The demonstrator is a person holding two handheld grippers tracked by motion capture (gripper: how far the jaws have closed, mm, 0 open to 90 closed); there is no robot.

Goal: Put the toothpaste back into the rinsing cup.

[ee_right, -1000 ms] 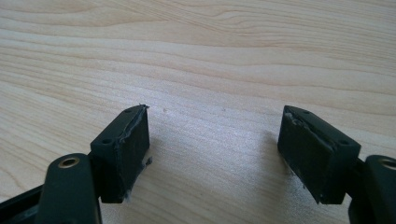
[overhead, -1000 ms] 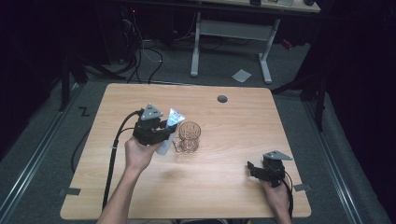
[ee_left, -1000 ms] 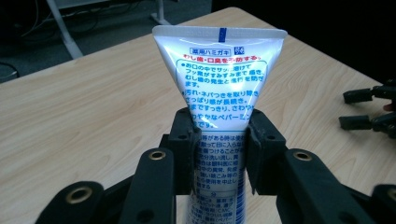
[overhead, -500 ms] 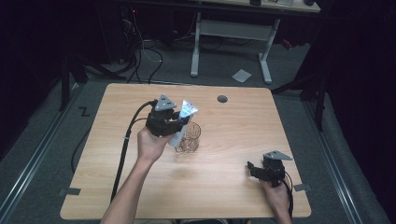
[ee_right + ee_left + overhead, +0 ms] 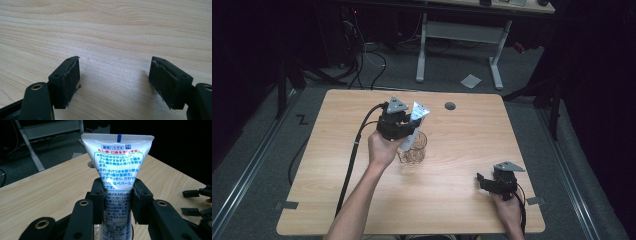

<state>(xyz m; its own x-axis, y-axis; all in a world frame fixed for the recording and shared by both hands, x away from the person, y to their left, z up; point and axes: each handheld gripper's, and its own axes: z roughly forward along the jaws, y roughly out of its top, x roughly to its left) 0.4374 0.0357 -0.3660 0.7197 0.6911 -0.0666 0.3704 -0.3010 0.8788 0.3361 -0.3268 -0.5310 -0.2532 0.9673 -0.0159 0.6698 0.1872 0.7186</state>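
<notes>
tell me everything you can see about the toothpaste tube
The toothpaste tube is soft white plastic with a flat crimped end that bears a small blue mark. Red and blue Japanese print inside a blue outline covers its face. It stands nearly upright, crimp up, clamped at mid-body between the jaws of the left hand-held gripper. In the high view it leans over the clear glass cup on the wooden table, lower end inside the cup.

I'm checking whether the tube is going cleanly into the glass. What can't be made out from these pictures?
- Cap end of the toothpaste tube: in the left gripper view it is hidden by the left gripper and cut off by the bottom edge.
- Whether the tube's lower end is inside the glass cup or above it: too small in the high view.
- Small dark round thing on the table: too small to tell.
</notes>
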